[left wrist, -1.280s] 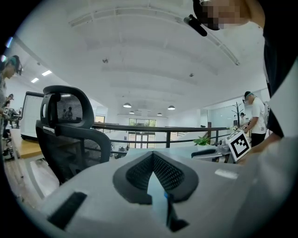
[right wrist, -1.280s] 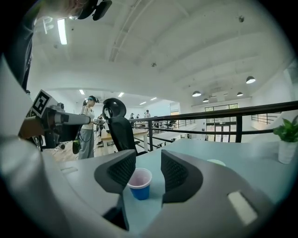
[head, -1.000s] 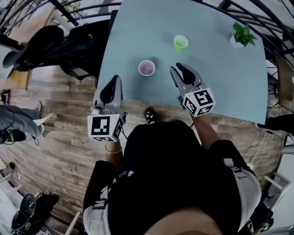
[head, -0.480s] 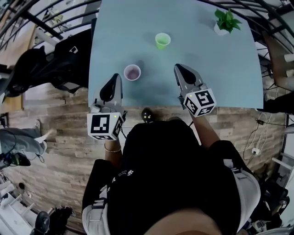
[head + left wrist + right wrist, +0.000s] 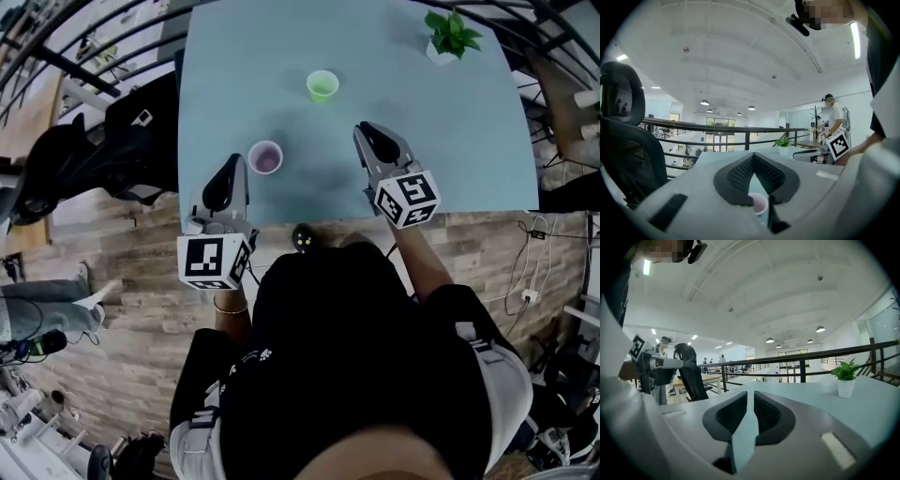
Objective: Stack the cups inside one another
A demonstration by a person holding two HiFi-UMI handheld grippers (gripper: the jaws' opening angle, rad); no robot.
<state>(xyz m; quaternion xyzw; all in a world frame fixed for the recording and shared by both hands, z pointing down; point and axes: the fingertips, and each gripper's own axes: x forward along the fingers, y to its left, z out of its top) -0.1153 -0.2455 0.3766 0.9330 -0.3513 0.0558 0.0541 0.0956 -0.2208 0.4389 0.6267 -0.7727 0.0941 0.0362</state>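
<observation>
Two plastic cups stood apart on the pale blue table [image 5: 469, 141]. One purple cup [image 5: 266, 157] was at one o'clock, near the left gripper [image 5: 232, 161], whose jaws were pressed together, empty. One green cup [image 5: 322, 85] was at eleven o'clock from the right gripper [image 5: 361, 128], whose jaws had just been opening and stood a slit apart, with nothing between them. One potted green plant [image 5: 448, 36] stood at the table's one o'clock corner.

No words, brands or numbers can be read anywhere. The only printed signs are black-and-white square coded patterns, not letters. They stand on the left cube [image 5: 214, 261] and the right cube [image 5: 407, 199], both by the worktop's [image 5: 450, 141] near edge.
</observation>
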